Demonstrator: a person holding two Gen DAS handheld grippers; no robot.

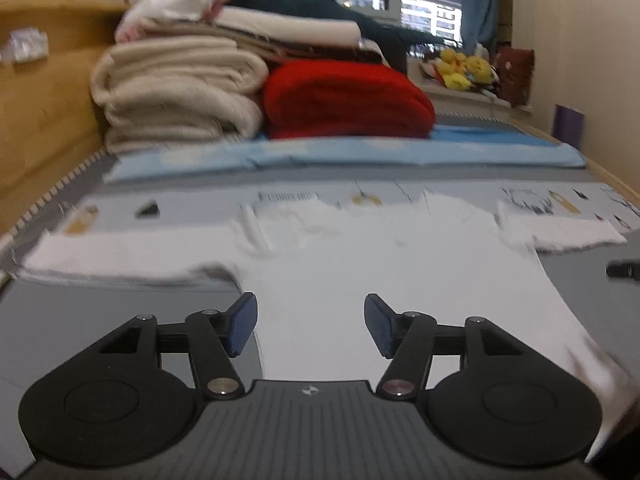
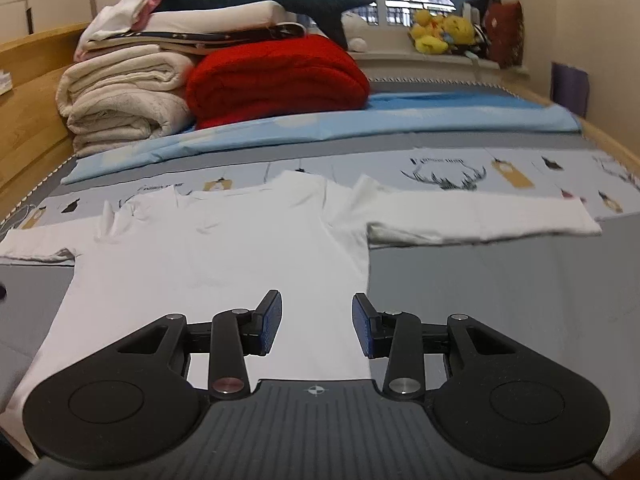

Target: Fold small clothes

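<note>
White shirt (image 2: 224, 264), red blanket (image 2: 276, 80), cream blankets (image 2: 124, 108), blue sheet (image 2: 360, 120), antler-printed grey bedcover (image 2: 444, 172).

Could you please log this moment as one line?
white long-sleeved shirt: flat on bed, unfolded | left tool: open | right tool: open

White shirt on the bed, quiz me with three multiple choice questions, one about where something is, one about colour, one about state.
1. Where does the white shirt lie?
A. on the windowsill
B. spread flat on the bed
C. on the blanket stack

2. What colour is the folded blanket beside the cream blankets?
A. red
B. green
C. black

3. How are the left hand-held gripper and right hand-held gripper?
A. both shut on a sleeve
B. one open, one shut
C. both open, holding nothing

Answers: B, sleeves lie stretched out sideways; A, plainly red in both views; C, gaps show between the pads.
</note>
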